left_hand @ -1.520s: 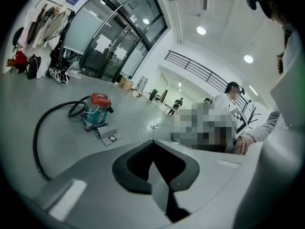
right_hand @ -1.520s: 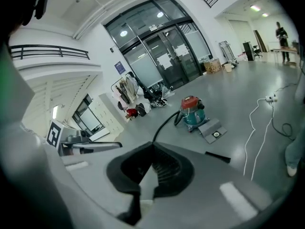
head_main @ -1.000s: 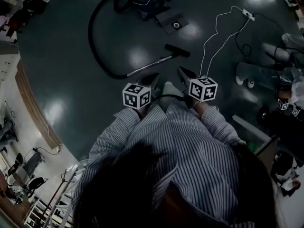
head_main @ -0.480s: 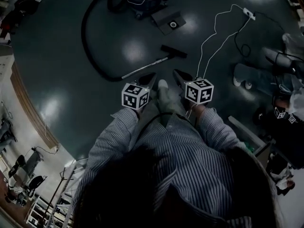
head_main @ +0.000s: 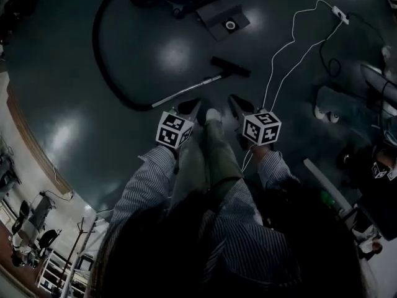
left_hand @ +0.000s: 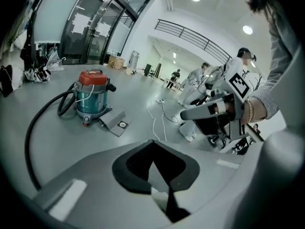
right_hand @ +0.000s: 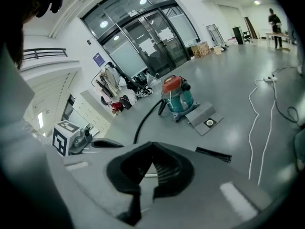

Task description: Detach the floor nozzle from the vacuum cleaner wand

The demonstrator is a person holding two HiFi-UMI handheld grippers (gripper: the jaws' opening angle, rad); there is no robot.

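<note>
**Item:** floor nozzle (head_main: 231, 66). Black bar, flat on the floor (head_main: 74, 73), not yet detached from the wand (head_main: 186, 90). In the head view it lies just above centre.

**Attached:** the wand is a pale tube running from the nozzle toward 8 o'clock. There it meets the black hose (head_main: 97, 42), which curves up to the vacuum canister (left_hand: 93, 97) at 12 o'clock.

**Tongs:**
- Left tongs (head_main: 189, 108): closed, nothing between them. Nozzle at their 1 o'clock, apart.
- Right tongs (head_main: 237, 106): closed, empty. Nozzle at their 12 o'clock, apart.

**Nearby:** grey plate (head_main: 223, 20) and white cable (head_main: 291, 48).

**Step in hand:** approach, judged from the gap between tongs and nozzle; no contact made.

**Next move calls for:** opening both tongs, then one hold on the wand near the joint and the other on the nozzle neck, pulling along the tube's line.
</note>
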